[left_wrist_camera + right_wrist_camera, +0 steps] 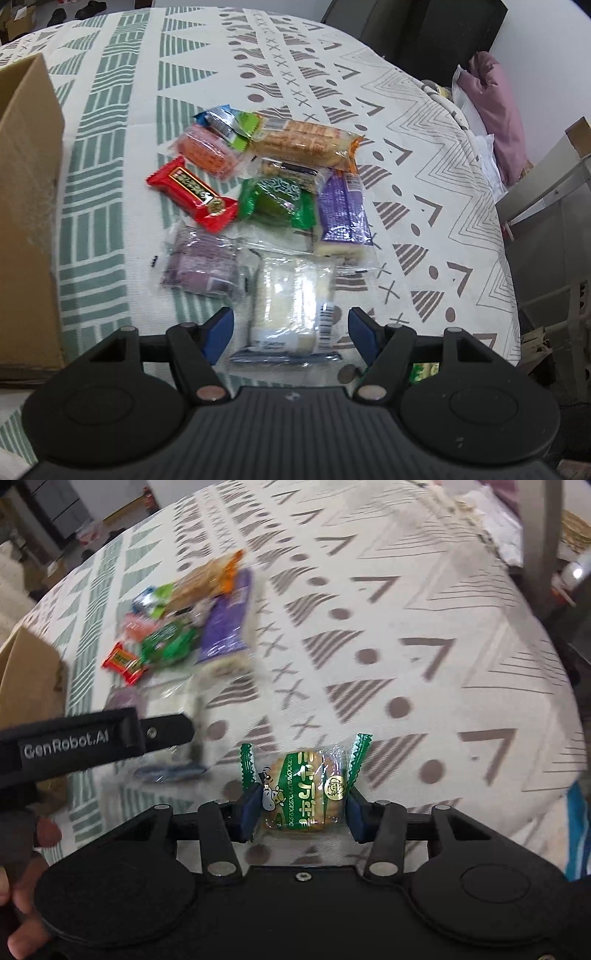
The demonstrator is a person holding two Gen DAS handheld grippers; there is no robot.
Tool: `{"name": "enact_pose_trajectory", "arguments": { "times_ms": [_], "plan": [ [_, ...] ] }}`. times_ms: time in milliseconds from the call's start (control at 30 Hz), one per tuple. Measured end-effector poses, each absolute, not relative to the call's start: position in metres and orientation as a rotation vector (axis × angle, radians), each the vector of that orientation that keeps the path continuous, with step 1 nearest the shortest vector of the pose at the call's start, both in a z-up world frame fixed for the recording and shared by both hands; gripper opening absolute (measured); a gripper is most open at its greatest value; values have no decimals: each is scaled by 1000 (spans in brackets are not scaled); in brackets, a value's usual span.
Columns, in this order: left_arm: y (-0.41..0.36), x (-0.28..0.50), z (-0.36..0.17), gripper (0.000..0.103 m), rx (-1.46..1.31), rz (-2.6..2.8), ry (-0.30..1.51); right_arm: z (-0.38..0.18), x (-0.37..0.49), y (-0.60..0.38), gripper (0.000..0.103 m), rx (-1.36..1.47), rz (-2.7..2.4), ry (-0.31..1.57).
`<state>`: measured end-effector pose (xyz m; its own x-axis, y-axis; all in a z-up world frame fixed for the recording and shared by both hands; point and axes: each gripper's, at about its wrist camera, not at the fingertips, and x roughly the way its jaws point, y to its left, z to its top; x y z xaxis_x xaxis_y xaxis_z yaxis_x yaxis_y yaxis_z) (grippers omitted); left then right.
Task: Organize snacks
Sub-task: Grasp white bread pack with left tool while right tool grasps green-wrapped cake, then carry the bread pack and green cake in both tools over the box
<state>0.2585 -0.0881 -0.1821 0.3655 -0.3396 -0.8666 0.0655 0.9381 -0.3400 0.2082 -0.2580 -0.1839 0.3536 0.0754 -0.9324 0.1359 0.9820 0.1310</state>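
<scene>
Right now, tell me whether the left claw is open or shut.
Open. The left claw has its blue pads spread wide on either side of the clear-wrapped white snack, touching nothing.

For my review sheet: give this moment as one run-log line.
left gripper: open, over white clear-wrapped snack | right gripper: shut on green cracker packet | snack pile on tablecloth | cardboard box: left

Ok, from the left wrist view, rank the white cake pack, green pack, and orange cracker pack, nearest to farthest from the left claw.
1. White cake pack, between the open left claw fingers.
2. Green pack, mid-pile.
3. Orange cracker pack, far end of the pile.
</scene>
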Motion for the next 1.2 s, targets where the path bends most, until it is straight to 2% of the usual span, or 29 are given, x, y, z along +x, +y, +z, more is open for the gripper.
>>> {"name": "enact_pose_trajectory", "arguments": {
  "times_ms": [200, 300, 400, 433, 567, 667, 1200],
  "plan": [
    [-103, 266, -190, 66, -229, -223, 1216, -187, 211, -265, 52, 230, -46, 1218],
    [-107, 267, -193, 50, -193, -194, 1232, -189, 213, -260, 62, 224, -25, 1224],
    [-107, 267, -192, 47, -181, -179, 1235, -193, 217, -255, 68, 206, -13, 1242],
    [-108, 267, -192, 46, -171, -178, 1237, -195, 219, -254, 68, 195, -13, 1248],
    [-105, 264, -190, 45, -180, -161, 1250, -195, 220, -250, 54, 146, -39, 1243],
    [-100, 260, -185, 45, -188, -151, 1250, -190, 217, -250, 48, 146, -27, 1221],
    [-67, 235, -128, 44, -220, -93, 1171, -135, 210, -240, 46, 230, 73, 1087]
  ]
}}
